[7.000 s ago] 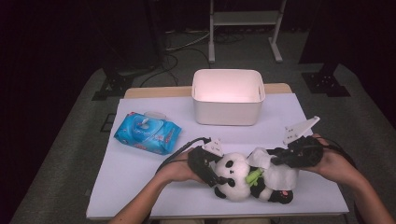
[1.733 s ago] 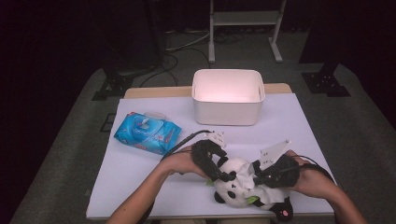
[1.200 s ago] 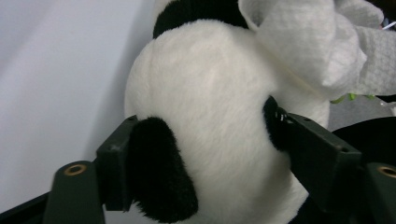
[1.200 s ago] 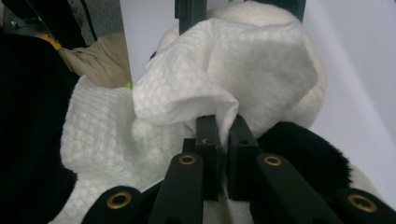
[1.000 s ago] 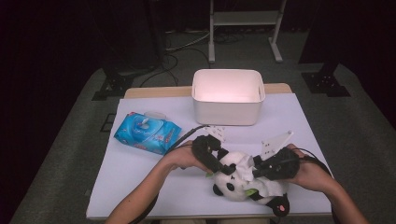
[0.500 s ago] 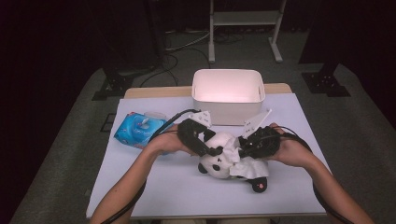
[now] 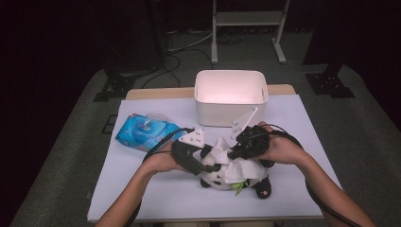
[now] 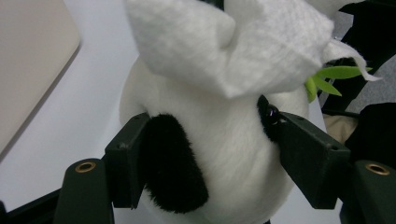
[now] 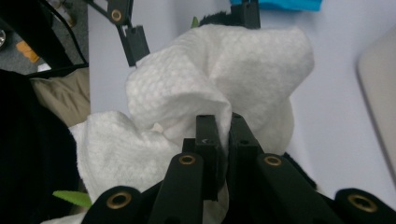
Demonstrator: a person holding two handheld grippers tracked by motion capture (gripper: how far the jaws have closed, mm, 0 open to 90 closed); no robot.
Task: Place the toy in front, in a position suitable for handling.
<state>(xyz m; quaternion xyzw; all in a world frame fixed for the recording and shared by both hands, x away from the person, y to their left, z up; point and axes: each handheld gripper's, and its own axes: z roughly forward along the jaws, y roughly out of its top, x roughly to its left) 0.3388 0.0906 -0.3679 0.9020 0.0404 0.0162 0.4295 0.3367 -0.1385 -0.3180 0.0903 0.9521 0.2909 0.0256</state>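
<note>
A white table point(image 7: 142, 198) stands on grey carpet in a dark room. It holds a white plastic tub point(image 7: 231, 97) and a blue pack of wipes point(image 7: 144, 132). The soft black-and-white toy panda point(image 7: 222, 177) lies near the front edge. The left gripper point(image 8: 210, 154) squeezes the panda's head. The right gripper point(image 9: 223, 135) pinches a crinkly white wipe point(image 9: 219, 79) lying on the panda.

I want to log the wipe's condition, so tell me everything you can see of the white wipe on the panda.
The white wipe is a soft, quilted-looking sheet, crumpled into loose folds. It lies draped over the panda plush near the table's front edge. The right gripper pinches a fold of it between shut jaws. The left gripper clamps the panda's head just below it.
</note>
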